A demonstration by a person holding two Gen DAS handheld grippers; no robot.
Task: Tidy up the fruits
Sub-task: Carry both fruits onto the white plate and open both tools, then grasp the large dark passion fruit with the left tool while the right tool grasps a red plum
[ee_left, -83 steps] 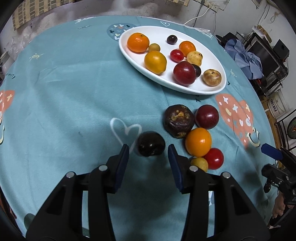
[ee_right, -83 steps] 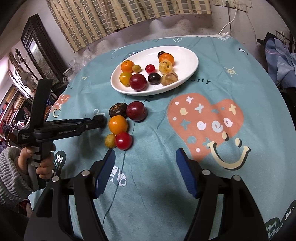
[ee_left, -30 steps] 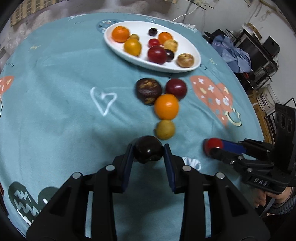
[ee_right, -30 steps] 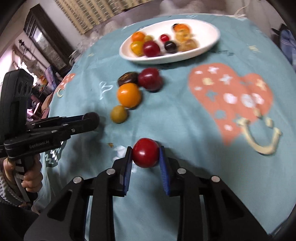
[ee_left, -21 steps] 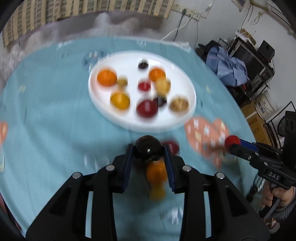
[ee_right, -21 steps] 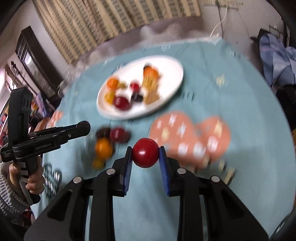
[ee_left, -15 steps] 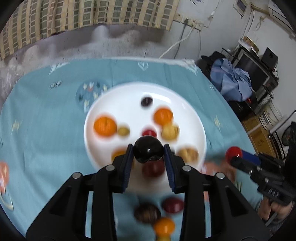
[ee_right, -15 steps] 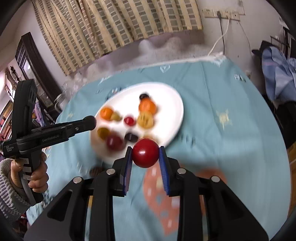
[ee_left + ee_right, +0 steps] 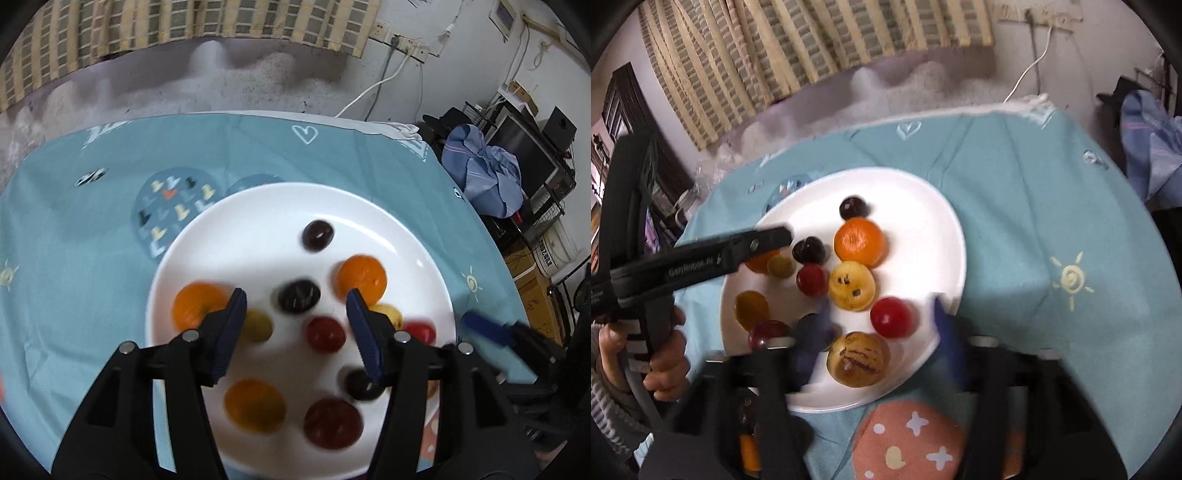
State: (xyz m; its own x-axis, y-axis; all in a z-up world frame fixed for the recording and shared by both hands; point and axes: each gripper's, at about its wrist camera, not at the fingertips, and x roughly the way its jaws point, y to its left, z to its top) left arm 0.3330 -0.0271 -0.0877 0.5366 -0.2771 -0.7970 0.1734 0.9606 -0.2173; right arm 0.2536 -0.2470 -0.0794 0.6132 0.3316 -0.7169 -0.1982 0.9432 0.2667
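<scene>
A white oval plate [image 9: 258, 221] [image 9: 923, 206] on the teal cloth holds several fruits. My left gripper [image 9: 295, 306] is open above the plate, and the dark plum [image 9: 299, 296] lies loose on the plate between its jaws. My right gripper [image 9: 882, 321] is open over the plate's near rim, and the red tomato [image 9: 892, 316] lies on the plate between its blurred jaws. The left gripper also shows in the right wrist view [image 9: 772, 236], reaching in from the left. Oranges [image 9: 362, 277] [image 9: 858, 242], a yellow spotted fruit [image 9: 851, 285] and a brown striped fruit [image 9: 857, 358] lie around them.
The teal patterned tablecloth [image 9: 1052, 229] covers the table. An orange fruit [image 9: 748, 454] lies on the cloth near the right gripper's left arm. A wall, striped curtain and cables stand behind the table. Clutter and a blue cloth [image 9: 484, 173] sit at the right.
Both grippers carried their fruit from the cloth to over the plate and opened. The dark plum and the red tomato now lie on the plate.
</scene>
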